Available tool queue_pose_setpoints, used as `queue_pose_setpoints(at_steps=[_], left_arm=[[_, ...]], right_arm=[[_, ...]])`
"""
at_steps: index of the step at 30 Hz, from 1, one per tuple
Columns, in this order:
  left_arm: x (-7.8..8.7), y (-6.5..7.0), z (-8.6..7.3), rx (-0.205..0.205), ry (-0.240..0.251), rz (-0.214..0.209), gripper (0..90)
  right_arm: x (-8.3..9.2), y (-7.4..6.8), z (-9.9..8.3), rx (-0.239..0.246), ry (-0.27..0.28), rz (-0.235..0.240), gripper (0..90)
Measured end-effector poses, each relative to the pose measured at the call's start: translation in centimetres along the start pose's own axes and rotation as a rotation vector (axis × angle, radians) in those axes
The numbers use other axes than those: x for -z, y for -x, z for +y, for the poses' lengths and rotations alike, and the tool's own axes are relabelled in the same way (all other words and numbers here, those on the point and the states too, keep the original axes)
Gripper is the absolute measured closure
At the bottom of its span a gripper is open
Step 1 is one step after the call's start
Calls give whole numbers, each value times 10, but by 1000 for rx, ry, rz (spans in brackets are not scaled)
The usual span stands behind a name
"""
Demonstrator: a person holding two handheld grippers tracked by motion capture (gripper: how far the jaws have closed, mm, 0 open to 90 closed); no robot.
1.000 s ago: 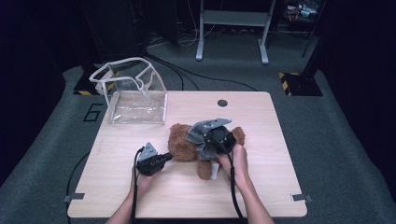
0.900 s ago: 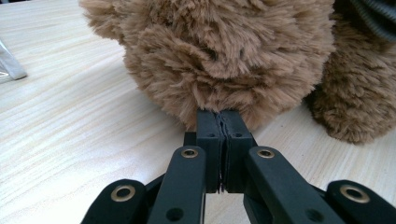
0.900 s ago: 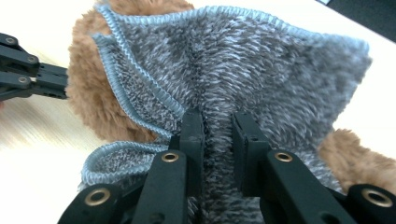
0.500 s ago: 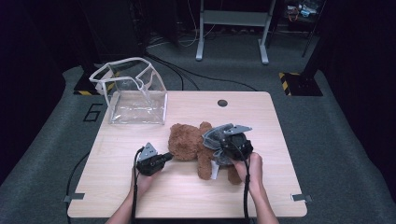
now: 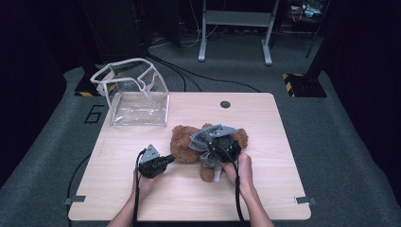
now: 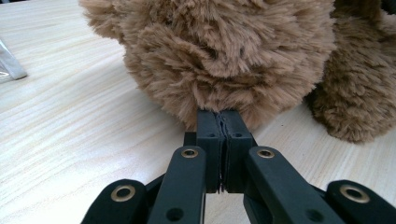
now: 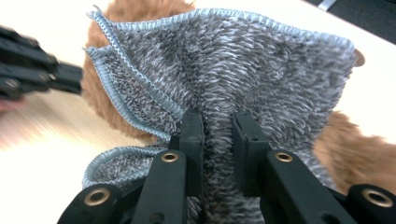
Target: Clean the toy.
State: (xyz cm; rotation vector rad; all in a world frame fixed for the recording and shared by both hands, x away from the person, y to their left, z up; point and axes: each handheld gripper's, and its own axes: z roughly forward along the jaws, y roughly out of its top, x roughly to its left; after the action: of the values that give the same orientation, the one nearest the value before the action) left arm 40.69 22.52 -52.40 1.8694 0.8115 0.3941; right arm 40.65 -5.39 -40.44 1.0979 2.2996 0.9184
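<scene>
Right gripper view shows the right gripper (image 7: 217, 140) clamped on a bunched fold of grey cloth (image 7: 243, 70), held over the brown teddy bear (image 5: 189, 142) at frame centre, probably to cover it. Left gripper (image 6: 220, 126), jaws pressed together, pinches the bear's fur to steady it.

L gripper (image 5: 163, 162) jaws shut; R gripper (image 7: 217, 135) clamped.

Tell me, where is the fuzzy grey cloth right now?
In the high view the grey cloth lies draped over the brown teddy bear near the table's middle, pinched by the right gripper, right of the left gripper.
</scene>
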Motion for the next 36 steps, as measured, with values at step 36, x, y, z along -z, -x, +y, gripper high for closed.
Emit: queue_pose_setpoints(at_steps=[36], left_arm=[[0, 0, 0, 1, 0, 0, 882]], right_arm=[[-33, 31, 46, -43, -61, -43, 763]])
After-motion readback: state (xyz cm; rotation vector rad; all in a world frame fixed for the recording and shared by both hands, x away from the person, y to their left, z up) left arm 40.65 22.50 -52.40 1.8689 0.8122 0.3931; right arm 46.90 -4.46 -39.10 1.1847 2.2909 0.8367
